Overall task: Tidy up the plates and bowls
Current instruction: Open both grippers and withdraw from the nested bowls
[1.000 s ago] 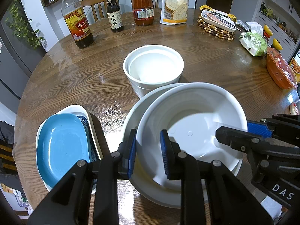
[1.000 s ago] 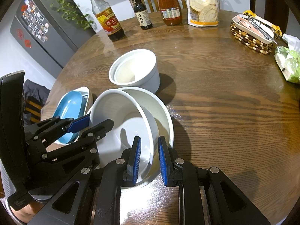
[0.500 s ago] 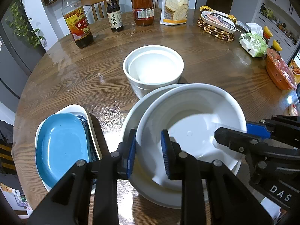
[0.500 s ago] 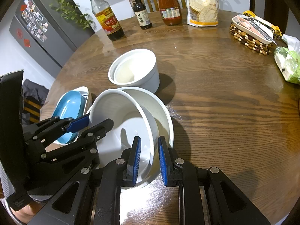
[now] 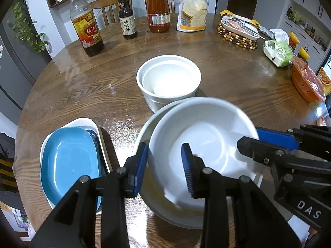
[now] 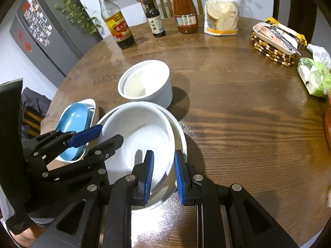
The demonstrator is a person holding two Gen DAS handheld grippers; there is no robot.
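Note:
A white bowl sits tilted inside a larger white bowl on the round wooden table. My left gripper straddles the inner bowl's near-left rim. Its jaws are opening, and the pads stand clear of the rim between them. My right gripper is shut on the same bowl's right rim. Behind them stands a deep white bowl with another nested in it. At the left, a blue plate lies in a white oval dish.
Three bottles and a flour bag line the far edge. A dish on a beaded mat, a tissue pack and an orange container are at the right. Chairs stand behind the table. A fridge is on the left.
The left gripper's jaws have spread apart off the inner bowl's rim, and the bowl has sunk slightly into the larger one. The right gripper still holds as before.

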